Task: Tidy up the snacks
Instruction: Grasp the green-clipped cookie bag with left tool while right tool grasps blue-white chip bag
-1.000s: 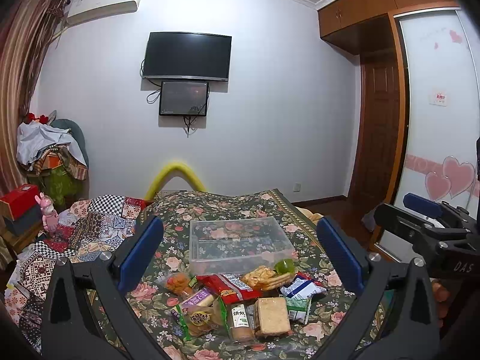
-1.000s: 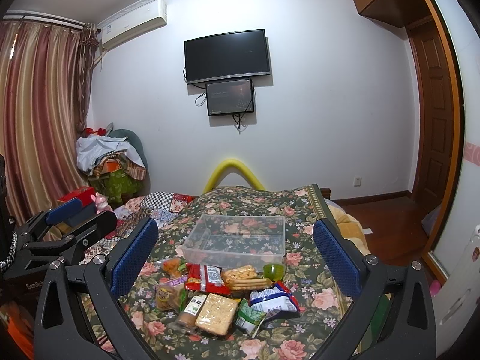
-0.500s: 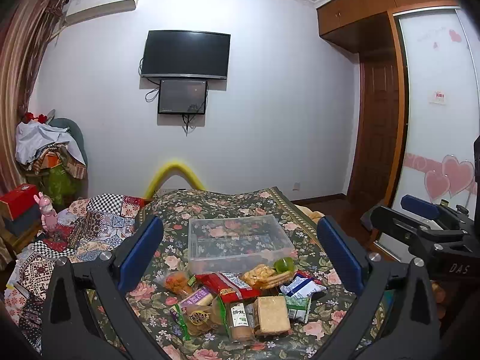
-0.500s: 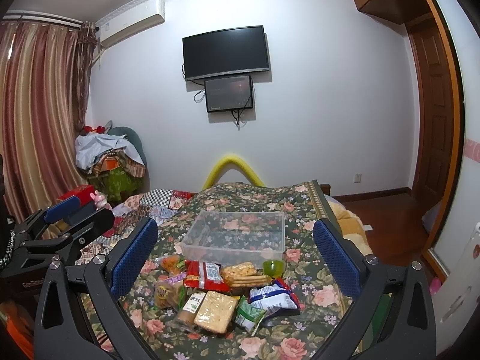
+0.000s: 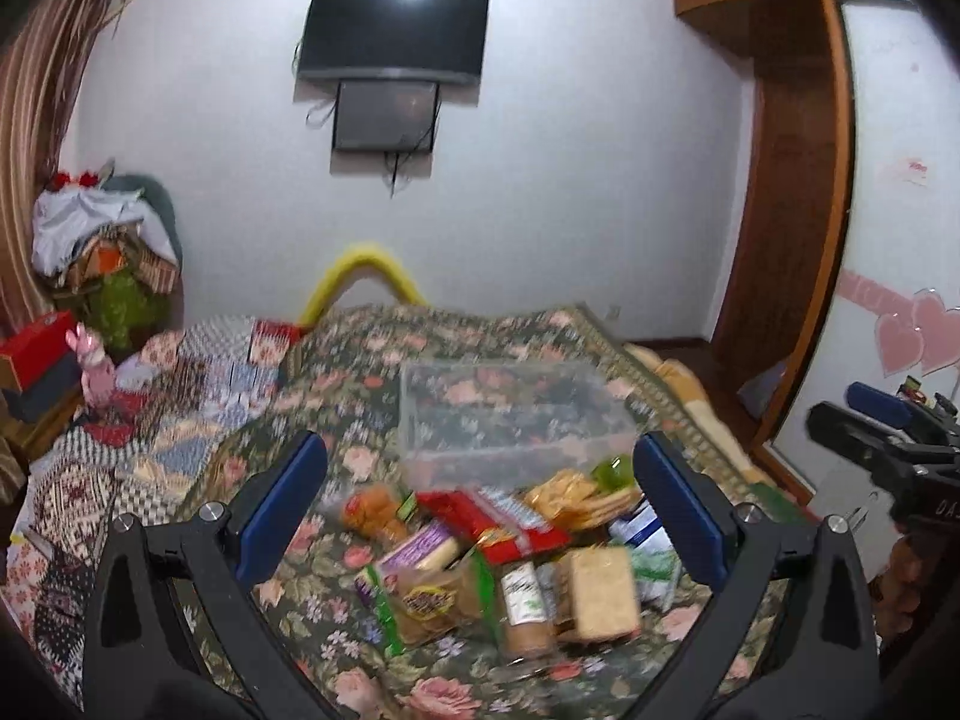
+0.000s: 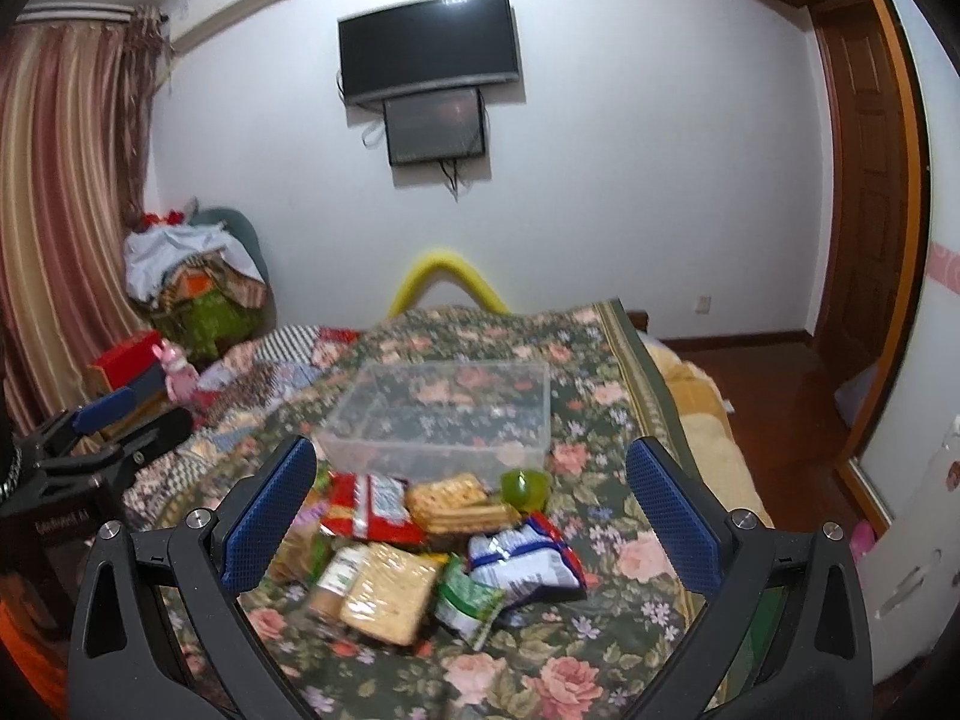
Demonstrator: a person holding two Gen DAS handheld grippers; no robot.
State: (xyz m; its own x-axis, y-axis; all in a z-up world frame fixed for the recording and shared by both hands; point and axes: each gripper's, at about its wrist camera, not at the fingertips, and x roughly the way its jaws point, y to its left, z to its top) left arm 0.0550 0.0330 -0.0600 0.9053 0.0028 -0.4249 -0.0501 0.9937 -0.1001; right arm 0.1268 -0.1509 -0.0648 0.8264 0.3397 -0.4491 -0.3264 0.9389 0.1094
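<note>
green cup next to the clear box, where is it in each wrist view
Left wrist: the green cup sits right of centre, at the clear box's near right corner, just inside the right finger.
Right wrist: the green cup is at centre, below the box's near right corner.
Shared landmark: the wall TV.

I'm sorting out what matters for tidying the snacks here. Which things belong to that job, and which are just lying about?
For the job:
clear box
red packet
crackers
green cup
blue and white bag
left claw and right claw, both open

Lying about:
television
pink toy rabbit
pile of clothes
</note>
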